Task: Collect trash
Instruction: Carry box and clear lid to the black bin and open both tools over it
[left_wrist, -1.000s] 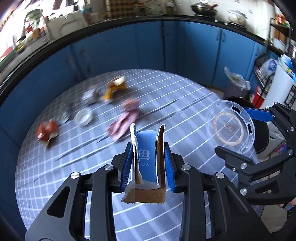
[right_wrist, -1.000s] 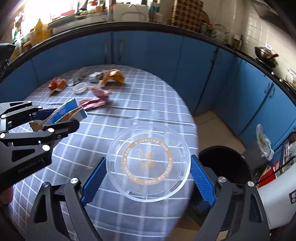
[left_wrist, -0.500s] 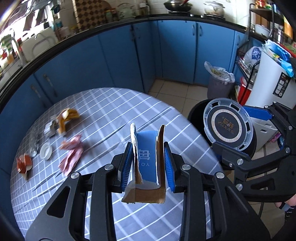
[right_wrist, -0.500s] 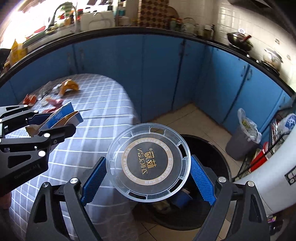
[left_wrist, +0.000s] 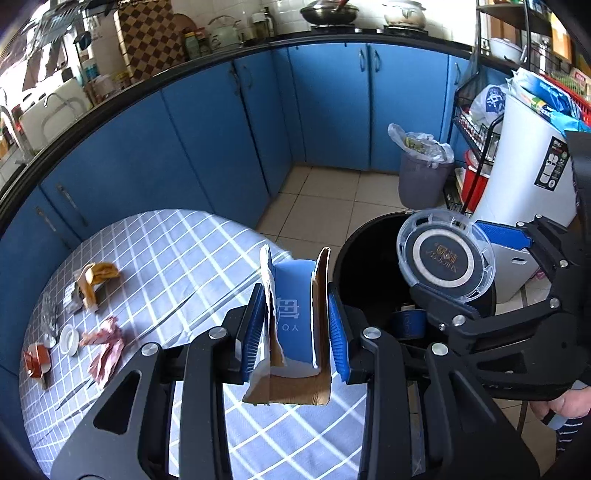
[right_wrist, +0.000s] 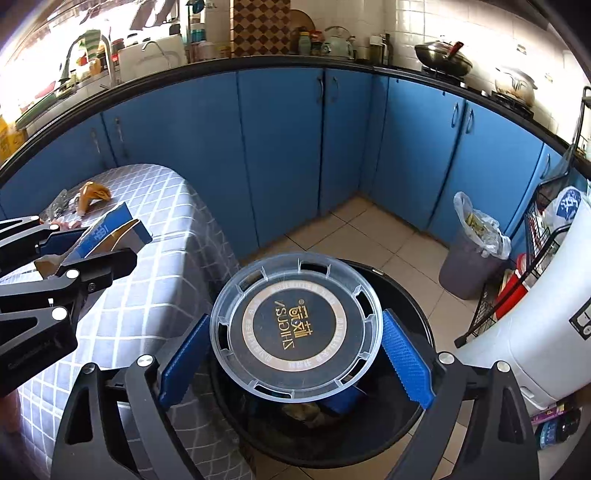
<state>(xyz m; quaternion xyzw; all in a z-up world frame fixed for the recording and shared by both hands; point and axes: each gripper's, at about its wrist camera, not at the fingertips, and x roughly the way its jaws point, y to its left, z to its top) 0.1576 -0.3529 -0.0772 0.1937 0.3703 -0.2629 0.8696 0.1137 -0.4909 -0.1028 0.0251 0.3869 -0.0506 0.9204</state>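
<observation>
My left gripper (left_wrist: 295, 317) is shut on a torn blue and brown carton (left_wrist: 293, 314), held over the table's right edge beside the black bin (left_wrist: 354, 251). The right gripper (right_wrist: 295, 321) hovers over the bin (right_wrist: 406, 295) with a clear round plastic lid (right_wrist: 295, 328) between its blue pads. Its jaws are opening, and a thin gap shows at each side of the lid. In the left wrist view the lid (left_wrist: 445, 258) hangs above the bin's mouth. Trash lies inside the bin. The carton (right_wrist: 110, 229) also shows at the left of the right wrist view.
The table with a grey checked cloth (left_wrist: 177, 258) still carries an orange wrapper (left_wrist: 98, 275), pink wrappers (left_wrist: 105, 347), a white cap (left_wrist: 69, 338) and a red scrap (left_wrist: 37, 360). A grey bagged bin (right_wrist: 469, 254), a white appliance (right_wrist: 546, 332) and blue cabinets ring the tiled floor.
Both grippers swung right, from above the table to the black bin. The lid now sits over the bin's mouth, and the right pads have spread slightly away from its rim.
</observation>
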